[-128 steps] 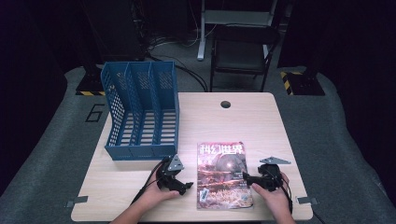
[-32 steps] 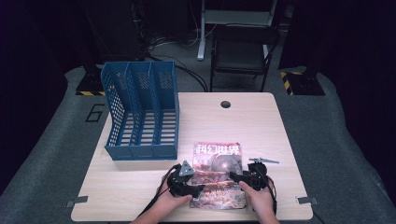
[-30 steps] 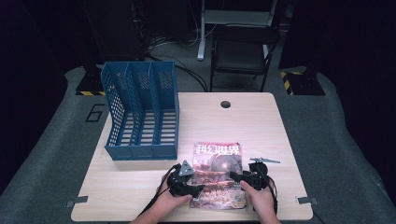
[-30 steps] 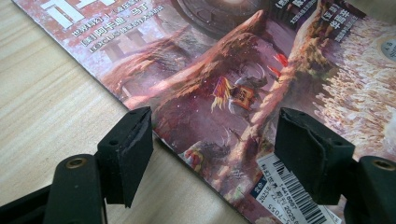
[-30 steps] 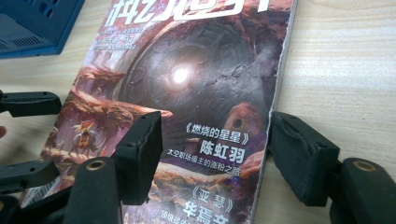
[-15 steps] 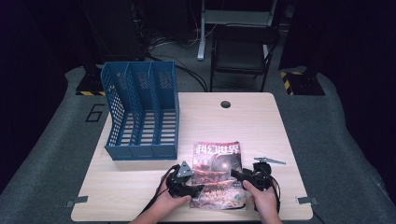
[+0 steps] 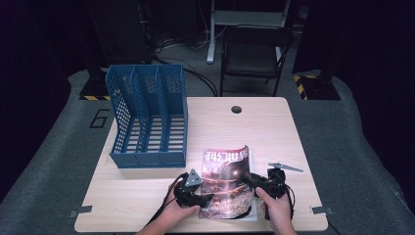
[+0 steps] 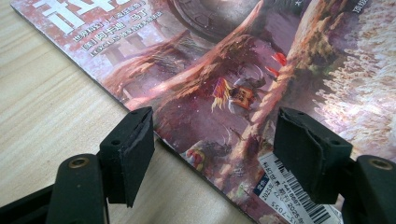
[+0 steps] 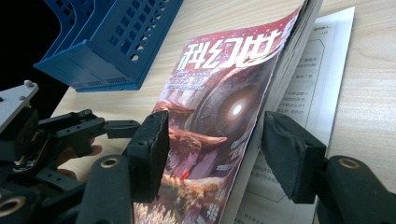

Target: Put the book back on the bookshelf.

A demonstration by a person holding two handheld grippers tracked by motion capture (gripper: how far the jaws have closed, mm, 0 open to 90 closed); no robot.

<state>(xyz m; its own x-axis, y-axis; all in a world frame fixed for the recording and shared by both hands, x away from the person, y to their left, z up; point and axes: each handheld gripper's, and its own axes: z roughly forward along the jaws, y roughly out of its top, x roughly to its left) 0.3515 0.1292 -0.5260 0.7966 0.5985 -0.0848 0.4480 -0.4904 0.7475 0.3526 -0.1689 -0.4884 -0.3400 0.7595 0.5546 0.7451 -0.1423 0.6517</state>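
Blk hand-held gripper (image 7: 201, 199), brass screws, grey tri plate, blk cable.

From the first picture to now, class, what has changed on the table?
Both grippers, left and right, moved in over the magazine. The right's jaws have just been closing around its lifted right edge; a page lies flat beneath. The blue file rack stayed put.
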